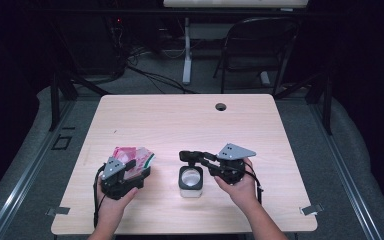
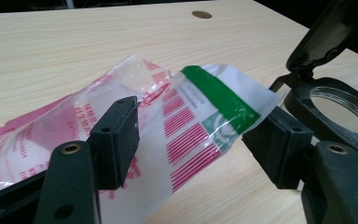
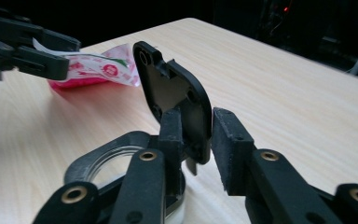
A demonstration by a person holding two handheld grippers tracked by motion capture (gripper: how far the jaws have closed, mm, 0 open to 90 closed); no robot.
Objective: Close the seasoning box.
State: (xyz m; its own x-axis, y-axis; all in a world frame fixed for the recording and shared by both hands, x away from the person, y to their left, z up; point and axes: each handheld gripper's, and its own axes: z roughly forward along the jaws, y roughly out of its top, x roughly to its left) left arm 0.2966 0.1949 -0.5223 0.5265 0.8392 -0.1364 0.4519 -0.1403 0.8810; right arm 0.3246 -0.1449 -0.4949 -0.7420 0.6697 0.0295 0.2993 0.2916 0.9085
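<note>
A clear plastic bag (image 1: 132, 154) printed in red and white with a green band is held off the table, with my left gripper (image 1: 137, 169) shut across its width. In the left gripper view the bag (image 2: 191, 102) stretches from pad to pad of my left gripper (image 2: 198, 130). A small white container (image 1: 190, 182) with a black rim (image 2: 335, 107) stands at the table's front middle. Its black hinged lid (image 3: 168, 88) is flipped upright. My right gripper (image 3: 198, 126) is open around the lid, with the left pad against it and the right pad just apart.
The light wooden table (image 1: 180, 120) has a round cable hole (image 1: 221, 106) near its far edge. Behind it stand a dark folding chair (image 1: 260, 45) and a white desk leg (image 1: 187, 55). The person's hands come in from the front edge.
</note>
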